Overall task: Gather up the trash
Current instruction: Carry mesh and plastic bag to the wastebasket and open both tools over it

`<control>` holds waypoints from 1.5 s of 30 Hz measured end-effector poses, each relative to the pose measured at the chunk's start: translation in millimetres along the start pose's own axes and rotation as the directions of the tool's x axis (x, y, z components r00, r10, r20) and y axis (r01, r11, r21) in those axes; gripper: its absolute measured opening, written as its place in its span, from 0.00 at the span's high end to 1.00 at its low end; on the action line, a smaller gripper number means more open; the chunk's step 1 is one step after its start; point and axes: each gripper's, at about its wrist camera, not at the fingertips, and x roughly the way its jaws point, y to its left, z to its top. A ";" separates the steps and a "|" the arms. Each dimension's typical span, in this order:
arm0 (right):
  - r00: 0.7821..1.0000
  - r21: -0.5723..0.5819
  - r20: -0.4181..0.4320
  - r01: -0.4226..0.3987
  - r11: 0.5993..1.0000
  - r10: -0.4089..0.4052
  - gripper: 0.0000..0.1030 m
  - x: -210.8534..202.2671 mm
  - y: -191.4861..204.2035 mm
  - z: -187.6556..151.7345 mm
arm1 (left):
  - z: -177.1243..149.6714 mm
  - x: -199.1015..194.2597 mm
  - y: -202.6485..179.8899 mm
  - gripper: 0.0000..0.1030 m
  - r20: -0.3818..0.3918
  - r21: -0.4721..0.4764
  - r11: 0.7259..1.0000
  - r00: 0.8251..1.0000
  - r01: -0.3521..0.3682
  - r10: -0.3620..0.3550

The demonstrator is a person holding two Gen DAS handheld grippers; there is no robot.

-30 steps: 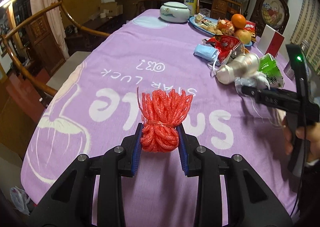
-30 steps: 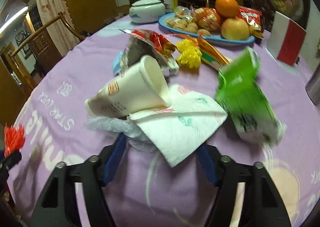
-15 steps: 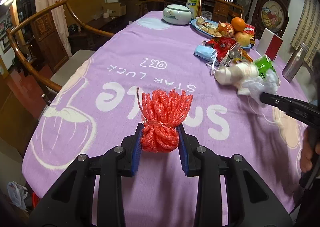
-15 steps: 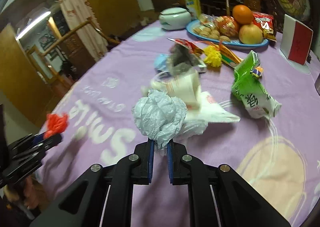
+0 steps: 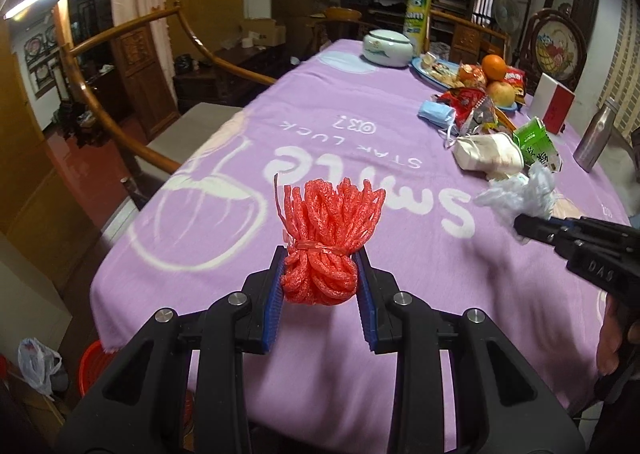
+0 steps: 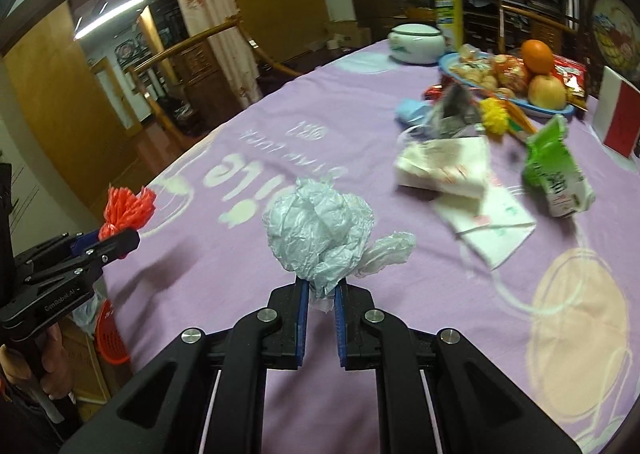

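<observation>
My left gripper (image 5: pixel 320 260) is shut on a red foam net bundle (image 5: pixel 324 238), held above the near end of the purple tablecloth (image 5: pixel 360 158). My right gripper (image 6: pixel 321 288) is shut on a crumpled pale plastic bag (image 6: pixel 316 230), lifted off the cloth. In the left wrist view the bag (image 5: pixel 520 194) and the right gripper sit at the right. Back on the table lie a tipped paper cup (image 5: pixel 488 152), a green carton (image 5: pixel 538 146), a napkin (image 6: pixel 492 222), a blue mask (image 5: pixel 436 114) and a snack wrapper (image 5: pixel 464 102).
A blue fruit plate (image 6: pixel 552 110), a white lidded jar (image 5: pixel 386 48) and a tall yellow can (image 5: pixel 418 14) stand at the far end. A steel bottle (image 5: pixel 596 142) is at the right edge. A red basket (image 5: pixel 90 366) sits on the floor by the near left corner, beside wooden chairs (image 5: pixel 120 94).
The right gripper closed on the plastic bag and pulled it up and away from the cup and napkin pile. Both grippers drew back toward the table's near end, the red bundle still held.
</observation>
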 end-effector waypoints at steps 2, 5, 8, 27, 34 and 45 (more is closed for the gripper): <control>1.000 -0.028 0.002 -0.011 1.000 0.011 0.88 -1.4 17.6 -7.0 | -8.9 -9.7 7.3 0.67 0.007 -0.008 1.000 1.000 -0.015 0.015; 1.000 -0.075 0.006 -0.027 0.997 0.028 0.88 -5.9 43.7 -16.9 | -21.1 -22.8 21.3 0.67 0.014 -0.031 0.999 0.999 -0.041 0.041; 0.998 -0.107 0.010 -0.053 0.993 0.055 0.88 -10.8 65.9 -25.9 | -32.5 -39.2 37.8 0.67 0.031 -0.062 0.996 0.997 -0.067 0.069; 0.963 -0.375 -0.083 -0.268 0.888 0.255 0.88 -3.7 226.3 -53.1 | -104.1 -90.5 158.6 0.67 -0.008 -0.255 0.940 0.972 -0.229 0.234; 0.949 -0.413 -0.154 -0.314 0.855 0.274 0.88 14.1 256.2 -62.7 | -124.2 -79.6 189.5 0.67 -0.066 -0.314 0.917 0.969 -0.247 0.238; 0.908 -0.478 -0.285 -0.411 0.776 0.306 0.88 53.2 311.7 -79.3 | -159.6 -50.0 231.7 0.67 -0.206 -0.394 0.870 0.951 -0.295 0.229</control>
